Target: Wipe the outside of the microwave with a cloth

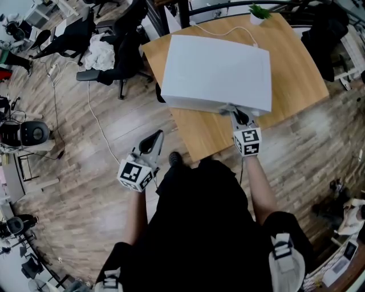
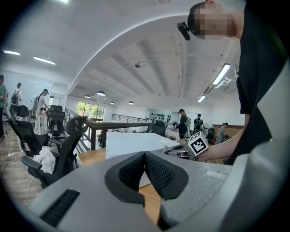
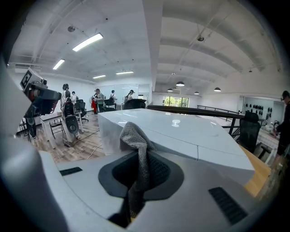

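A white microwave (image 1: 215,71) sits on a wooden table (image 1: 296,74). It also fills the right gripper view (image 3: 181,131) and shows behind the left jaws (image 2: 127,141). My right gripper (image 1: 238,116) is at the microwave's near edge, shut on a grey cloth (image 3: 136,149) that sticks up between its jaws and hangs down below them. In the head view the cloth (image 1: 228,110) lies against the microwave's front edge. My left gripper (image 1: 151,141) hangs over the floor left of the table, jaws shut with nothing in them (image 2: 145,156).
A small potted plant (image 1: 259,12) stands at the table's far corner, and a white cable (image 1: 228,31) runs behind the microwave. Office chairs (image 1: 111,57) and cables crowd the wood floor at the left. People stand far off in the room.
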`<state>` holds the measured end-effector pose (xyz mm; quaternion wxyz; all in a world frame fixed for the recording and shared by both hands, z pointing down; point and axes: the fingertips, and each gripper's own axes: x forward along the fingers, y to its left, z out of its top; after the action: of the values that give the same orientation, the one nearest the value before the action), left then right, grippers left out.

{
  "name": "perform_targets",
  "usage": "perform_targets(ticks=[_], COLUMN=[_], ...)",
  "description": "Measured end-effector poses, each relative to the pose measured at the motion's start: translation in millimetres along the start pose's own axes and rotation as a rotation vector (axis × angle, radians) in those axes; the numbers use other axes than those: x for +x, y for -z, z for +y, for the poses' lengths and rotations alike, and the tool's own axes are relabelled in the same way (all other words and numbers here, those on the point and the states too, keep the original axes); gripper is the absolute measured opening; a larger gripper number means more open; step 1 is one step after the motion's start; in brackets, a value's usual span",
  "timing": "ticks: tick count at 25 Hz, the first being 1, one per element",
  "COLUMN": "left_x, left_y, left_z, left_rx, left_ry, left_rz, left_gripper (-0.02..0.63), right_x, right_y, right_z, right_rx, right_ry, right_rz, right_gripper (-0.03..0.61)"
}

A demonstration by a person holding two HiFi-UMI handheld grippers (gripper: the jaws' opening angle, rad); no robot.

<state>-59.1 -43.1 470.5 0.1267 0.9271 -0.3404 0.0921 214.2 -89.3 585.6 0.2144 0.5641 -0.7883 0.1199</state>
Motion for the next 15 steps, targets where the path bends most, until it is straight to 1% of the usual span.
perform_targets(ticks=[15], left_x=[-16.4], left_y=[-4.4], left_z=[42.8], left_rx=[0.001], left_ry=[0.02], left_rz=[-0.004], left_gripper=[0.002], right_x=[25.4], right_y=[-10.7], right_z=[32.4], right_rx=[0.025], right_ry=[0.018], right_rz=[0.01], right_gripper=[0.017])
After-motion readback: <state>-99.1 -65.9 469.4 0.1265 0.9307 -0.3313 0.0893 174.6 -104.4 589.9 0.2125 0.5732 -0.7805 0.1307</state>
